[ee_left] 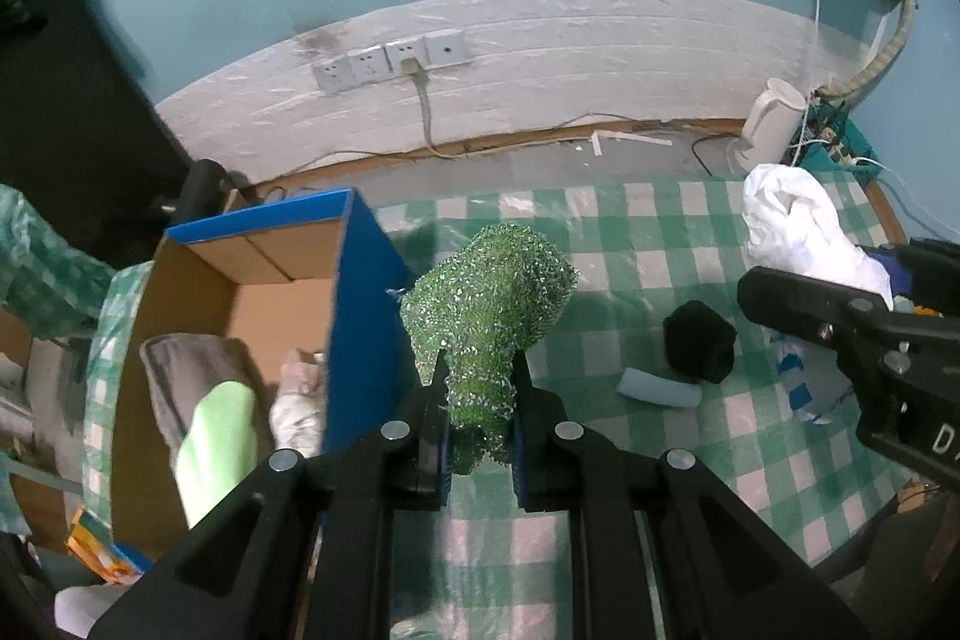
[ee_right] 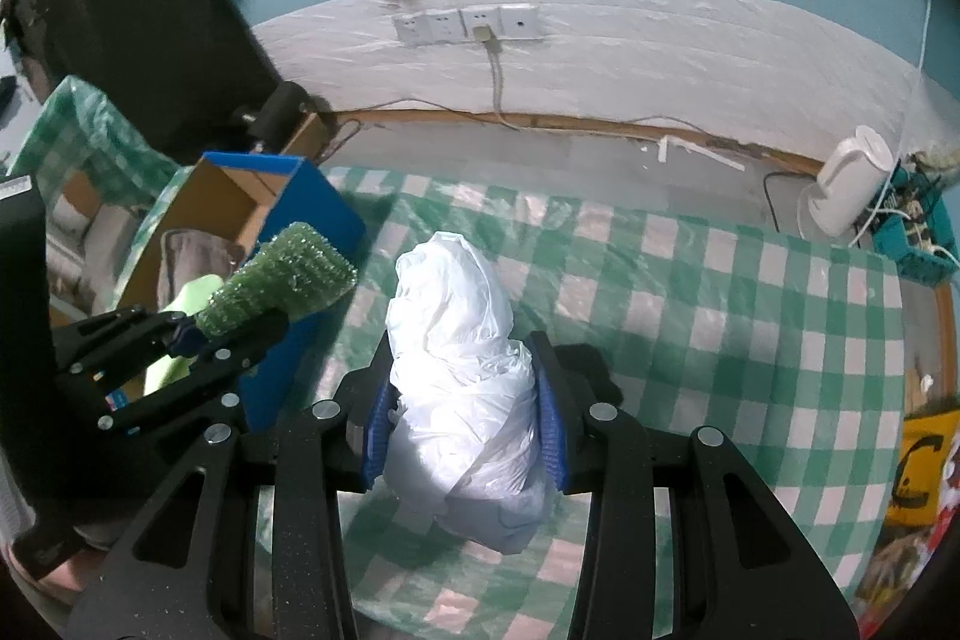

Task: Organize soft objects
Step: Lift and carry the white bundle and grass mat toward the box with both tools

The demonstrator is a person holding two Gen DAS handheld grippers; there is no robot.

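Observation:
My left gripper [ee_left: 479, 370] is shut on a glittery green scrubbing sponge [ee_left: 489, 304] and holds it above the checked tablecloth [ee_left: 630, 232], just right of the blue cardboard box [ee_left: 360, 292]. The sponge also shows in the right wrist view [ee_right: 282, 280], beside the box [ee_right: 312, 214]. My right gripper [ee_right: 462, 358] is shut on a crumpled white plastic bag [ee_right: 456, 370], held above the cloth [ee_right: 720, 316]. The bag also shows in the left wrist view [ee_left: 804, 232]. A grey cloth [ee_left: 192, 376] and a light green item [ee_left: 216, 448] lie in the box.
A black soft lump [ee_left: 699, 340] and a pale blue roll [ee_left: 660, 388] lie on the cloth at right. A white kettle [ee_left: 768, 118] and a teal basket [ee_right: 912, 244] stand at the far right. Wall sockets [ee_left: 390, 61] with a cable are behind.

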